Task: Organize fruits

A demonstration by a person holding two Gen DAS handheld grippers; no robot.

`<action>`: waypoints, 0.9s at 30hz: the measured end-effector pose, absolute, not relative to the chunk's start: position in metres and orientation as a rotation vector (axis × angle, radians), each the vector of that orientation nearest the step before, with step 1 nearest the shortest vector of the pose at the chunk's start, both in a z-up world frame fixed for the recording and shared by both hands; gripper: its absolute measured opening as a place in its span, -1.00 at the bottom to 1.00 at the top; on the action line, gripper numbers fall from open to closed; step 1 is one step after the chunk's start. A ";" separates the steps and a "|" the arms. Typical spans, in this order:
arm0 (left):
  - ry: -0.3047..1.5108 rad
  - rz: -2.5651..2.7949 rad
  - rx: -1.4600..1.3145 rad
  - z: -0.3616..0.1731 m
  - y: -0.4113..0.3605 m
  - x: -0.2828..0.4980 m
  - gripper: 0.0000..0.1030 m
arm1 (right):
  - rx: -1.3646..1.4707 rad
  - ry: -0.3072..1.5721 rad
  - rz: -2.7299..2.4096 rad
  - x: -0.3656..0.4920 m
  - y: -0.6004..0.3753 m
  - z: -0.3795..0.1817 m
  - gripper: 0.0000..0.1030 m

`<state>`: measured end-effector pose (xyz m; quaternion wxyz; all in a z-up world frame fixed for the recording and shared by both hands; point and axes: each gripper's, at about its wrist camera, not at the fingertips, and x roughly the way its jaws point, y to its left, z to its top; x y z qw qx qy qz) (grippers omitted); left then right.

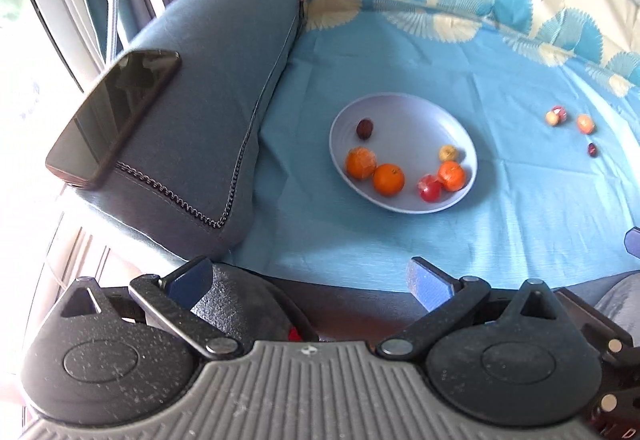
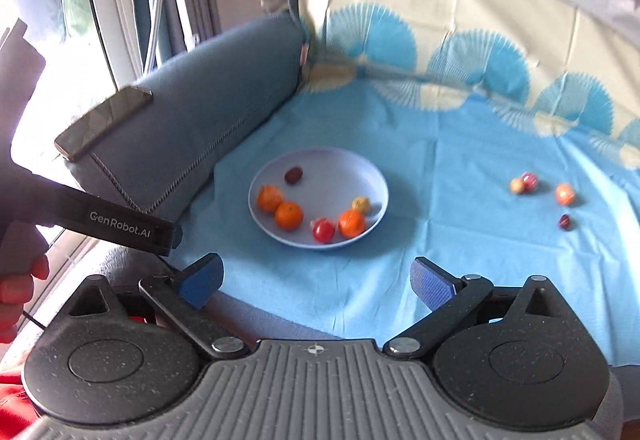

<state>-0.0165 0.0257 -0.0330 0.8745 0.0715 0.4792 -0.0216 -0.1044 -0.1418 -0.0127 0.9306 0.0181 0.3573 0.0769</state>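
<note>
So the plate (image 2: pixel 320 159) sits around the middle of the blue cloth (image 2: pixel 460 272), close to its left edge where the grey sofa armrest (image 2: pixel 208 111) rises. It's got 6 fruits in it: 3 oranges (image 2: pixel 288 215), a red apple (image 2: pixel 323 230), a small yellow one (image 2: pixel 361 204) and a dark one (image 2: pixel 293 175). 4 more loose fruits (image 2: pixel 564 194) lie well apart toward the right edge. Phone (image 2: pixel 104 119) lies on the armrest. Left gripper (image 1: pixel 310 282) and right gripper (image 2: pixel 316 282) are both spread wide, nothing in them.
</note>
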 end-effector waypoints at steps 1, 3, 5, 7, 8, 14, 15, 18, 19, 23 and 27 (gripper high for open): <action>0.990 -0.053 0.155 -0.030 0.023 -0.022 0.99 | 0.033 0.717 0.156 -0.110 -0.143 -0.010 0.93; 0.970 -0.067 0.163 -0.025 0.017 -0.030 0.99 | 0.020 0.692 0.153 -0.118 -0.144 -0.005 0.95; 0.954 -0.085 0.172 -0.022 0.011 -0.038 0.99 | 0.010 0.675 0.146 -0.125 -0.145 -0.001 0.99; 0.937 -0.095 0.188 -0.019 0.007 -0.045 0.99 | 0.007 0.665 0.143 -0.131 -0.145 0.002 0.99; 0.932 -0.097 0.196 -0.018 0.005 -0.048 0.99 | 0.009 0.661 0.144 -0.133 -0.146 0.003 0.99; 0.915 -0.109 0.219 -0.015 -0.001 -0.058 0.99 | 0.017 0.636 0.136 -0.142 -0.147 0.007 0.99; 0.913 -0.111 0.223 -0.015 -0.001 -0.059 0.99 | 0.017 0.635 0.133 -0.142 -0.147 0.007 0.99; 0.907 -0.109 0.228 -0.015 -0.001 -0.058 0.99 | 0.018 0.634 0.129 -0.142 -0.147 0.007 0.99; 0.907 -0.110 0.230 -0.015 -0.001 -0.058 0.99 | 0.017 0.634 0.129 -0.142 -0.148 0.007 0.99; 0.907 -0.112 0.235 -0.015 -0.001 -0.058 0.99 | 0.016 0.640 0.128 -0.142 -0.147 0.006 0.99; 0.916 -0.115 0.234 -0.017 0.001 -0.056 0.99 | 0.016 0.646 0.127 -0.140 -0.146 0.005 0.99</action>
